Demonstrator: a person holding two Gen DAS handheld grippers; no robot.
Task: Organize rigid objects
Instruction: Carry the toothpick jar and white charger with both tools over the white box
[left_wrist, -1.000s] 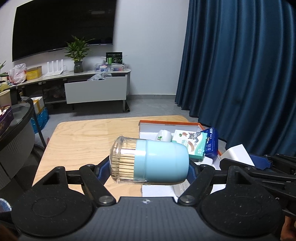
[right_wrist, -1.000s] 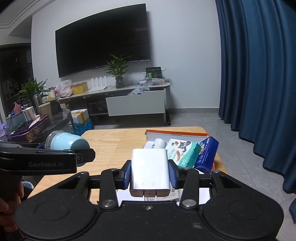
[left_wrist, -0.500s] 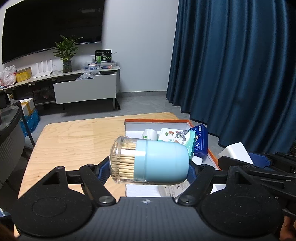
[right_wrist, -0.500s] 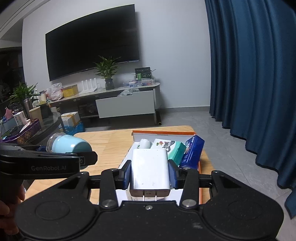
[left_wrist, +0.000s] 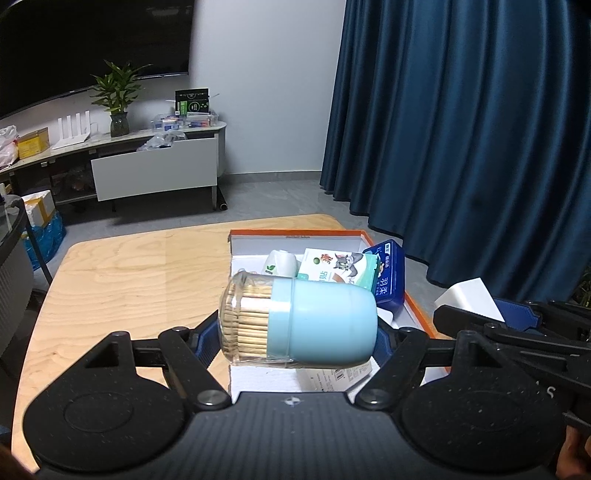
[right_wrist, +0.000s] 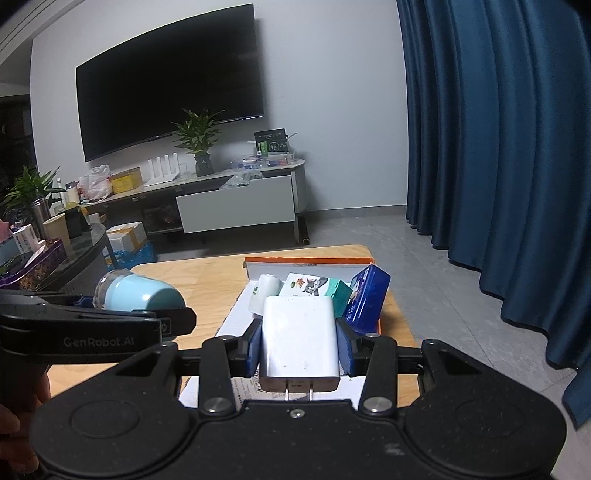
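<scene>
Nearest in the left wrist view, the left gripper is clamped on a toothpick jar lying sideways between its pads, clear end at nine o'clock, pale blue cap at three o'clock. In the right wrist view, the right gripper is closed on a white charger, its prongs pointing back at six o'clock. Both loads hang over the near end of an orange-rimmed box on the wooden table.

Farther on, toward twelve o'clock inside the box, sit a small white bottle, a cartoon carton and a blue case leaning on the right rim.

Risks, as I judge them: the jar is round and smooth, so it could roll or slip once released, or knock the carton. The two grippers are close side by side, so lowering both together could make them collide. The charger could land tilted against the blue case.

Beyond the table stand a TV cabinet and blue curtains.
</scene>
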